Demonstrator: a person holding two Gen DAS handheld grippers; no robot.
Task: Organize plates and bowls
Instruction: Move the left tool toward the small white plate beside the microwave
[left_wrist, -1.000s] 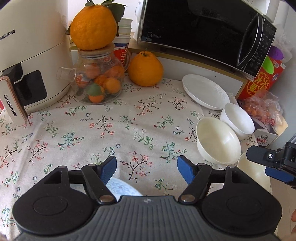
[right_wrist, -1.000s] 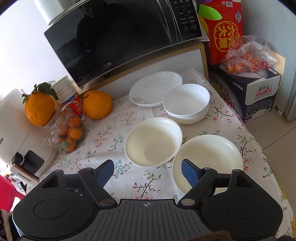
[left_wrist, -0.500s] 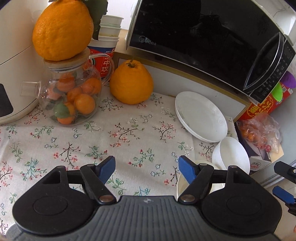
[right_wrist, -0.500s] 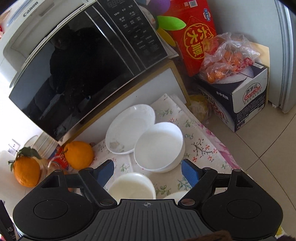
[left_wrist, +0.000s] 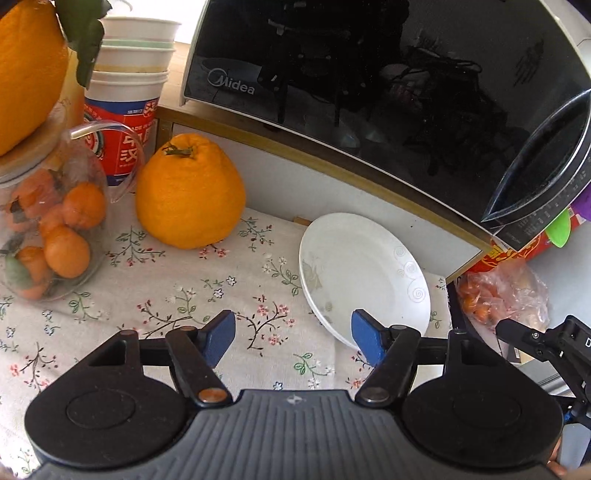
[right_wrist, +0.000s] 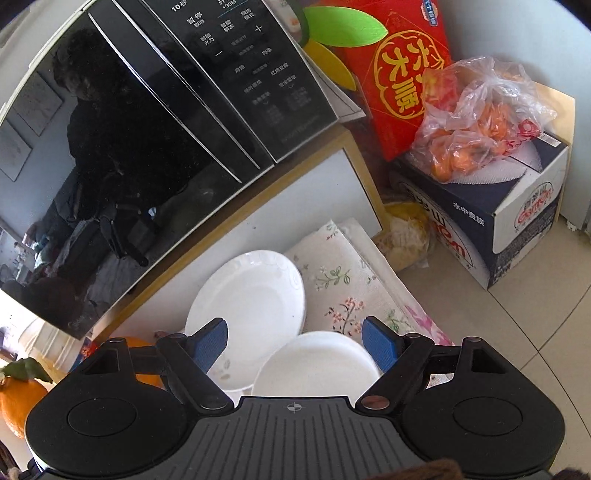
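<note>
There, a white plate (left_wrist: 364, 275) lay on the floral tablecloth (left_wrist: 192, 295) at the table's back right corner, close under the black microwave (left_wrist: 388, 85) on its shelf. In the right wrist view a white bowl (right_wrist: 316, 365) sat just in front of the plate, its rim overlapping the plate's near edge. A large orange citrus (left_wrist: 190, 192) stood to the plate's left, apart from it, with a glass jar of small oranges (left_wrist: 51, 229) and a stack of paper cups (left_wrist: 125, 110) farther left. Beyond the table edge were a red box (right_wrist: 402, 74), a plastic bag of oranges (right_wrist: 476, 118) and a dark carton (right_wrist: 480, 210).

The left gripper (left_wrist: 293, 341) hovered over the cloth, released and wide, its right finger over the plate's near rim. The right gripper (right_wrist: 295, 341) hung above the bowl, also spread wide, grasping nothing.
</note>
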